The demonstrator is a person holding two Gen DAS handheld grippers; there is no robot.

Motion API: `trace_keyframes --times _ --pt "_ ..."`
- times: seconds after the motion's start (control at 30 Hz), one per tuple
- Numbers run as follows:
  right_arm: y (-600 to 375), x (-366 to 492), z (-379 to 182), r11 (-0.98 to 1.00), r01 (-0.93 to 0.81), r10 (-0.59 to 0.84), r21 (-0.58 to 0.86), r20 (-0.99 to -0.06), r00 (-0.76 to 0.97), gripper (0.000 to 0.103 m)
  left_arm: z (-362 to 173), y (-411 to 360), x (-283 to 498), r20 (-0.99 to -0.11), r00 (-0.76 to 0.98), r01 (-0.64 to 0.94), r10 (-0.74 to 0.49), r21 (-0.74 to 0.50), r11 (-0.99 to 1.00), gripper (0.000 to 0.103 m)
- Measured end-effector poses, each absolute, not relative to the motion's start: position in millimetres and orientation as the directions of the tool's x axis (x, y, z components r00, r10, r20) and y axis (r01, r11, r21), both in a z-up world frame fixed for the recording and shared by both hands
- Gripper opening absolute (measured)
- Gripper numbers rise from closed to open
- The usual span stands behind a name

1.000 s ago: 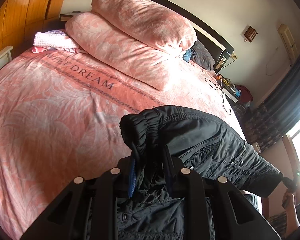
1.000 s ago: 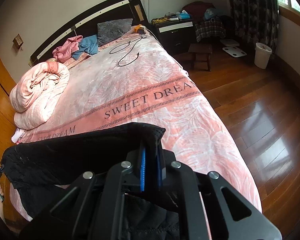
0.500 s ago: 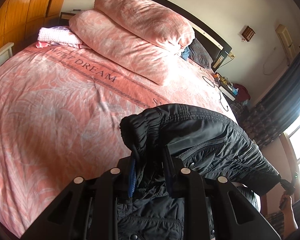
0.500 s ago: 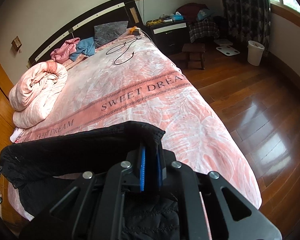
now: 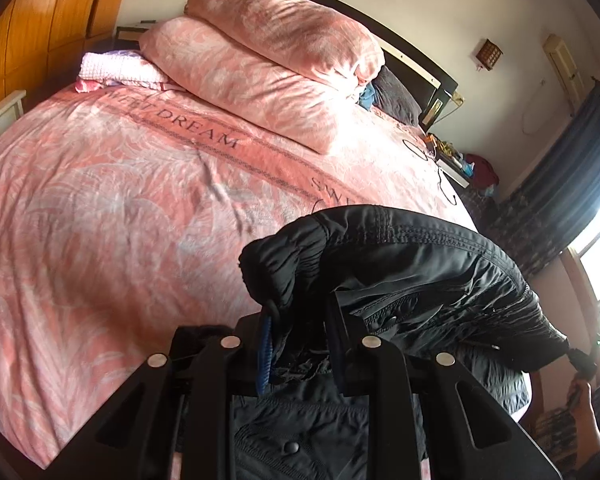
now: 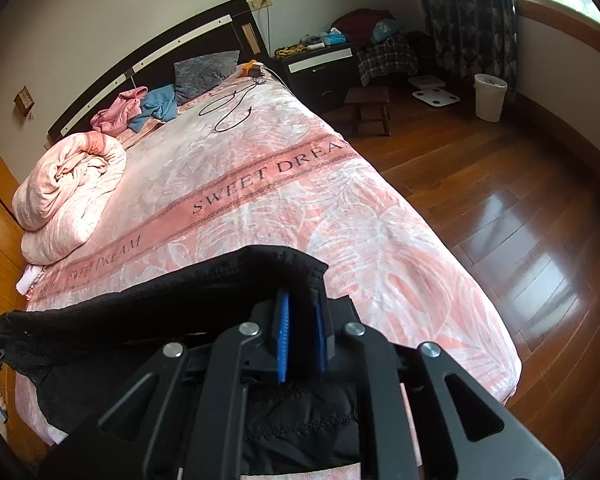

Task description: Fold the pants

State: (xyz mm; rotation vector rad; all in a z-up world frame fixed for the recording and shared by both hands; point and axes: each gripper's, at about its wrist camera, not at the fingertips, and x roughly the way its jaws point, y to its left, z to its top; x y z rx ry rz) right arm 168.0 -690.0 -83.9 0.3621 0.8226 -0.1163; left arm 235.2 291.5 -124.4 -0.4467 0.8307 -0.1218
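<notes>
You are pinching the limp, slippery black pants (image 5: 412, 264) by the waistband corners with the left gripper (image 5: 300, 344) and right gripper (image 6: 300, 340), stretching them above the bed (image 6: 300, 184)'s foot.

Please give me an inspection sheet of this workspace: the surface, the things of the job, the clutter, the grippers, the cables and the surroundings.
Surface: pink bedspread printed SWEET DREAM.
Job's things: black pants, stretched between both grippers above the bed's foot.
Clutter: rolled pink duvet, grey pillow, pink and blue clothes.
Grippers: left gripper and right gripper both shut on the pants.
Cables: black cable loose near the headboard.
Surroundings: nightstand, stool, white bin, wooden floor.
</notes>
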Motion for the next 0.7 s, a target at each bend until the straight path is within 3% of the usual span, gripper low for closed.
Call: trace_keyframes --times 0.37,0.7 --pt "-685 127 -100 0.926 0.264 0.022 0.269 -0.737 0.676 0.011 -143 289 199 -0.719 0.639 -0.024 -0.273 -0.374 0.927 0.024" --pt "-667 97 -127 0.944 0.258 -0.006 0.207 -0.77 0.638 0.015 -181 268 169 -0.793 0.571 0.026 -0.212 -0.24 0.97 0.032"
